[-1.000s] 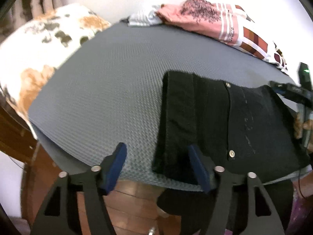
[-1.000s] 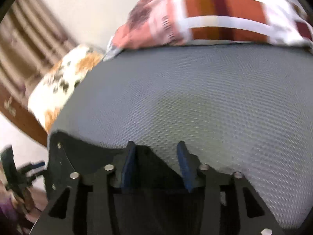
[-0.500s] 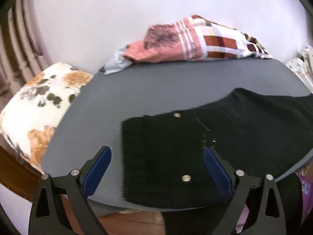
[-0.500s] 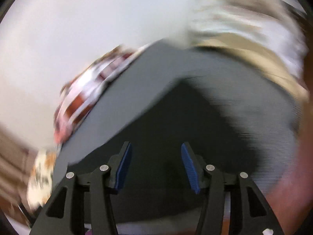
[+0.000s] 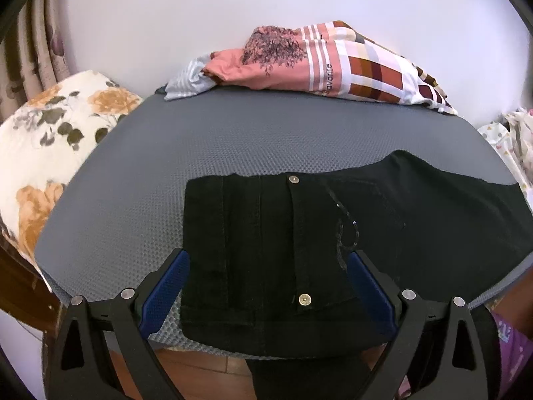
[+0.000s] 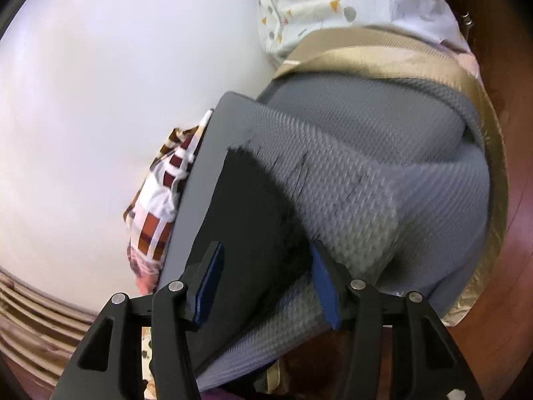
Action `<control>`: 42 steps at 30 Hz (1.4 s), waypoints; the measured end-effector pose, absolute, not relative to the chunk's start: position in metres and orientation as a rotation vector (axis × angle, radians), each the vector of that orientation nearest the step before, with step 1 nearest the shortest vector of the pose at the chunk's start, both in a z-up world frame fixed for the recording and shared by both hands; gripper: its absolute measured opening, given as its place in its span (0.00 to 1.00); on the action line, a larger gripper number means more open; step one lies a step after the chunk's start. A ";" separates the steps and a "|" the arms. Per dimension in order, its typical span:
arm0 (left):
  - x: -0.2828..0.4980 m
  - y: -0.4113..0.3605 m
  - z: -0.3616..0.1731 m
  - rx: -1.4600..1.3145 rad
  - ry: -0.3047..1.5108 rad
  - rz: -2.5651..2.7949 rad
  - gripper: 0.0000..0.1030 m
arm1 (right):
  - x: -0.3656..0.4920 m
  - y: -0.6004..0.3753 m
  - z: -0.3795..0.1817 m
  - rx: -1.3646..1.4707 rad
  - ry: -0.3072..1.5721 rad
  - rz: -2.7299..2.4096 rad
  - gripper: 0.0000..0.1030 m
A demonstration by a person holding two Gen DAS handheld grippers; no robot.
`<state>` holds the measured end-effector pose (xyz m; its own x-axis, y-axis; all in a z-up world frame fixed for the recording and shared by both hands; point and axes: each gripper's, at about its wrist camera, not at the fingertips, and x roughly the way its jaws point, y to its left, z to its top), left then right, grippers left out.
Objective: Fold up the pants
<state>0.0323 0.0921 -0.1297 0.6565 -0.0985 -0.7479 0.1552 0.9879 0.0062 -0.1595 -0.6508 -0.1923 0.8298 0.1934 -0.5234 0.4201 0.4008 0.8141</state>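
Observation:
Black pants (image 5: 299, 233) lie flat on a grey textured mat (image 5: 150, 166), waistband at the left with two metal buttons showing, legs running off to the right. My left gripper (image 5: 266, 286) is open wide, its blue pads either side of the waistband end at the mat's near edge, holding nothing. In the right wrist view the camera is rolled sideways; my right gripper (image 6: 266, 283) is open over the black pants (image 6: 240, 206) at the mat's (image 6: 366, 166) end, gripping nothing.
A folded pink and checked garment (image 5: 316, 63) and a striped cloth (image 5: 186, 83) lie at the mat's far edge by the white wall. A floral cushion (image 5: 50, 140) sits left. Patterned white fabric (image 6: 349, 3) and tan fabric lie beyond the mat's right end. Wooden floor is below.
My left gripper opened wider and squared up over the waistband. My right gripper swung away from the mat's middle to the right end of the pants and rolled sideways.

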 end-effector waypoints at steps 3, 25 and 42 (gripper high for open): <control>0.034 0.094 -0.134 0.052 0.865 -0.159 0.93 | -0.154 -0.642 -0.194 1.203 0.605 -0.114 0.51; 0.029 0.075 -0.128 0.095 0.867 -0.208 0.93 | -0.068 -0.555 -0.119 0.893 0.742 -0.030 0.10; 0.026 0.058 -0.135 0.146 0.905 -0.256 0.93 | 0.023 -0.335 -0.141 0.767 0.994 0.433 0.10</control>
<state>0.0260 0.0584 -0.1353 0.5898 -0.1582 -0.7919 0.2807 0.9596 0.0174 0.0234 -0.3355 -0.1408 0.4940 0.6448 -0.5833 0.0121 0.6657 0.7461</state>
